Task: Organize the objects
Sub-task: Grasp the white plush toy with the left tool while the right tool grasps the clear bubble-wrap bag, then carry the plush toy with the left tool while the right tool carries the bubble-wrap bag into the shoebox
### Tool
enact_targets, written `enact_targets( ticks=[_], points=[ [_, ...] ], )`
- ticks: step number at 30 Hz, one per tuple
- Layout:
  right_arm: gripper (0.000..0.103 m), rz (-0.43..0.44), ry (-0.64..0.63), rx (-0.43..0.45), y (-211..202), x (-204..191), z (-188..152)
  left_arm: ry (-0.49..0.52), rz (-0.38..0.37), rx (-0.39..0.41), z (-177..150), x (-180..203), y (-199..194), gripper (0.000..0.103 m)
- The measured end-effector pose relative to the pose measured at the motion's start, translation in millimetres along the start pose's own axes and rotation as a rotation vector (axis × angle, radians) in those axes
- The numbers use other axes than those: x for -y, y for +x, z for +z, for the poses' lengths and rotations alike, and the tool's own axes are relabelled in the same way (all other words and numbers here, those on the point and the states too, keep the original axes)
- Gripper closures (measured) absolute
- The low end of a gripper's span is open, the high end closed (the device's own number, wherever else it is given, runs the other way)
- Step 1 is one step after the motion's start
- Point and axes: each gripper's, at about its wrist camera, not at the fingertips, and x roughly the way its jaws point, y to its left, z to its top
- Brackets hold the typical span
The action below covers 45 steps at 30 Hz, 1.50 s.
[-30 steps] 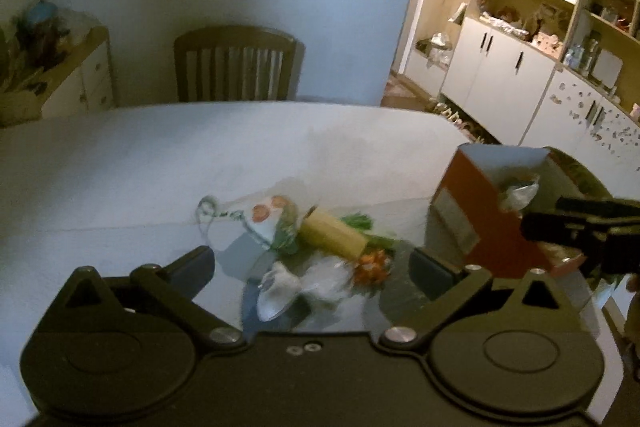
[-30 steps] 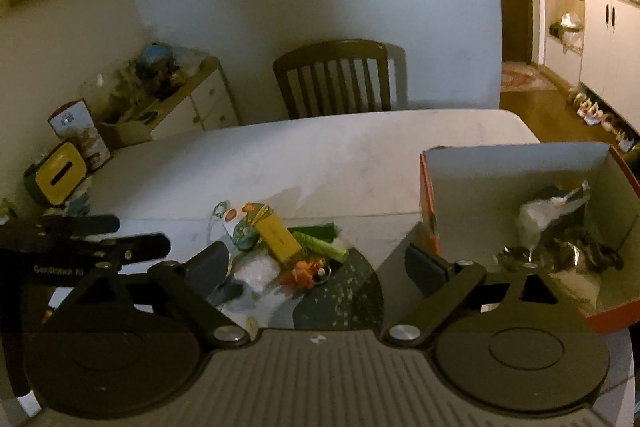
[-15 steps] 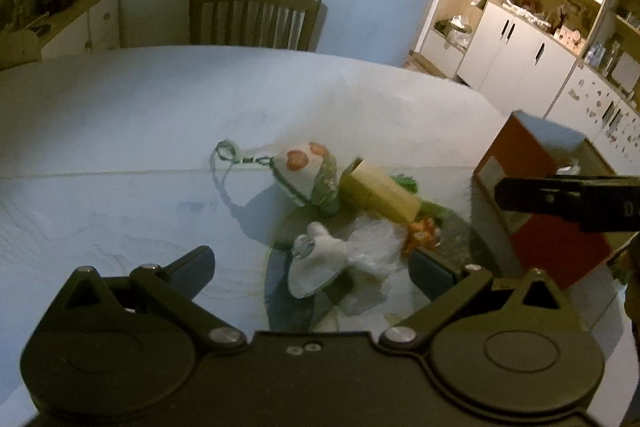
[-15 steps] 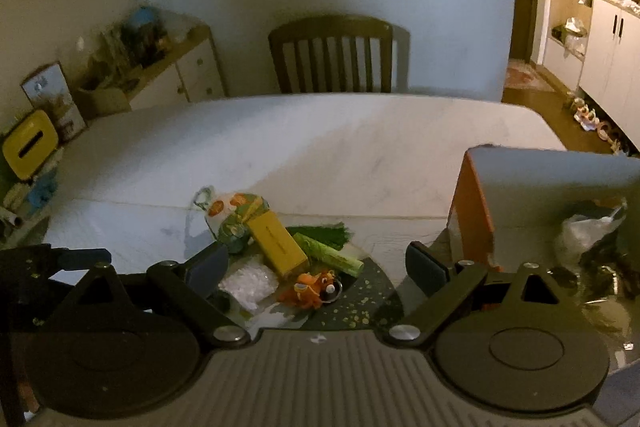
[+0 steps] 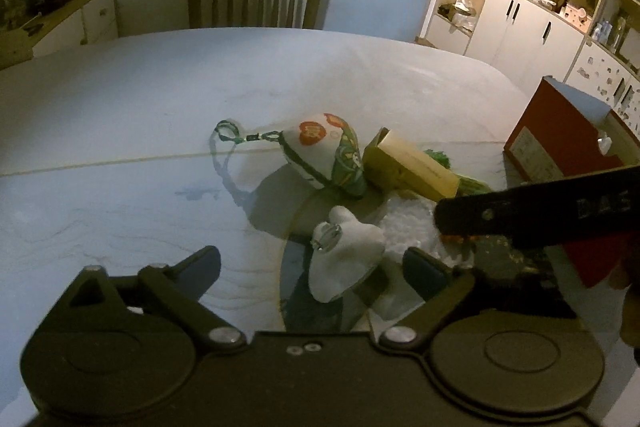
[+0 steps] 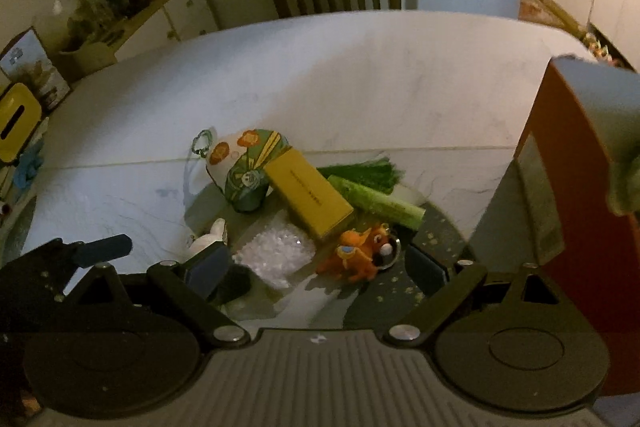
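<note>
Right wrist: hand-held gripper [image 6: 318, 261] above clutter [image 6: 308, 203]

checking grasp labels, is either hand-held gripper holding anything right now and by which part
Nothing is held. The left hand-held gripper and the right hand-held gripper are both open, above the pile with the white plush keychain and orange plush keychain.

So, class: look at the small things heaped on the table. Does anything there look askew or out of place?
Yes. The yellow box lies slanted, one end propped against the floral pouch, not flat. The items sit in a loose jumble on the dark mat, while the red box stands beside them. Nothing looks spilled or broken.
</note>
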Motion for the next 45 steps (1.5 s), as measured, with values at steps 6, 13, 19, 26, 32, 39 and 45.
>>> enact_targets(
  ticks=[6, 13, 19, 26, 32, 39, 45],
  points=[
    [0.023, -0.007, 0.041, -0.055, 20, -5, 2, 0.019, -0.022, 0.009, 1, 2, 7, 0.022],
    [0.037, 0.018, 0.076, -0.094, 32, -9, 3, 0.006, -0.037, -0.001, 1, 0, 14, 0.033],
    [0.046, 0.027, 0.123, -0.093, 34, -9, 7, -0.001, -0.074, -0.002, 2, -1, 14, 0.047],
    [0.066, 0.035, 0.157, -0.102, 36, -11, 9, -0.013, -0.107, -0.006, 3, -2, 14, 0.065],
    [0.077, 0.038, 0.147, -0.092, 34, -14, 8, -0.027, -0.115, -0.01, 2, -3, 11, 0.067],
    [0.08, 0.038, 0.117, -0.069, 22, -19, 3, -0.04, -0.126, 0.004, 4, -1, -4, 0.067],
    [0.081, 0.056, 0.115, -0.03, -5, -16, 0, -0.09, -0.17, 0.01, 12, 8, -30, 0.067]
  ],
)
